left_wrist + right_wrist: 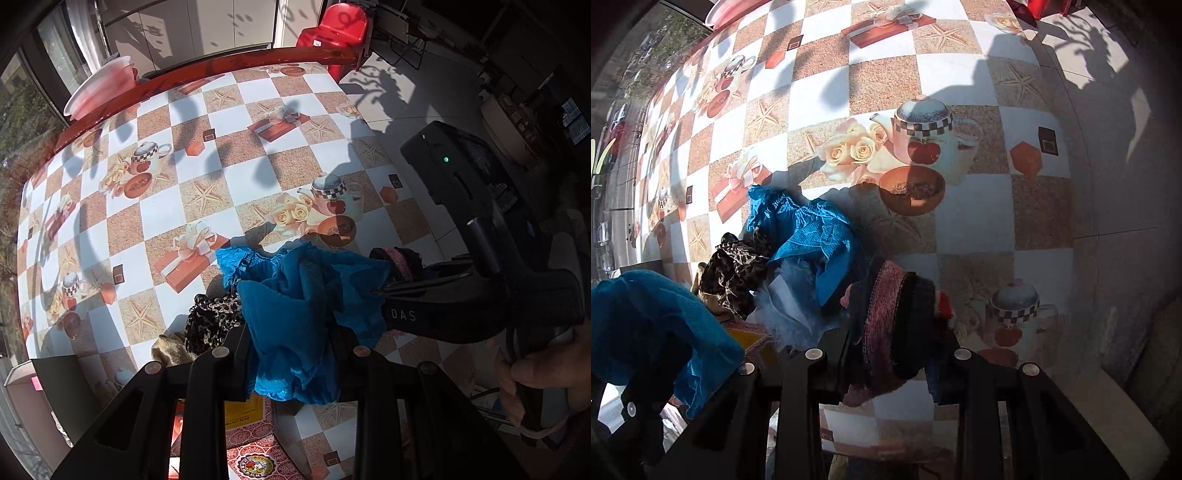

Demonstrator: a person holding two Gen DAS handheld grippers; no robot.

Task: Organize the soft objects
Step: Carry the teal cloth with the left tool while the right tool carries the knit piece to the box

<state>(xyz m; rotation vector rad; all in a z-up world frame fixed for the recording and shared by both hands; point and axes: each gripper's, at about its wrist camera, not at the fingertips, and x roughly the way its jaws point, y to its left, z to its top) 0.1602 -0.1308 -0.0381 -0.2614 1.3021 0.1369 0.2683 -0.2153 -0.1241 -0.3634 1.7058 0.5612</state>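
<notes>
Colours noted. Crumpled sheer fabric piece (295, 295): bright blue, lace edge same blue. Rumpled leopard-print cloth (212, 317): tan with black spots. Woven pink-and-black textile (894, 317): pink patterned band against black. Plastic tablecloth (236, 147): white and sandy-brown checks, printed with starfish, red gift boxes, cream roses, checker-banded teapots. Moulded plastic chair (334, 29): red.
</notes>
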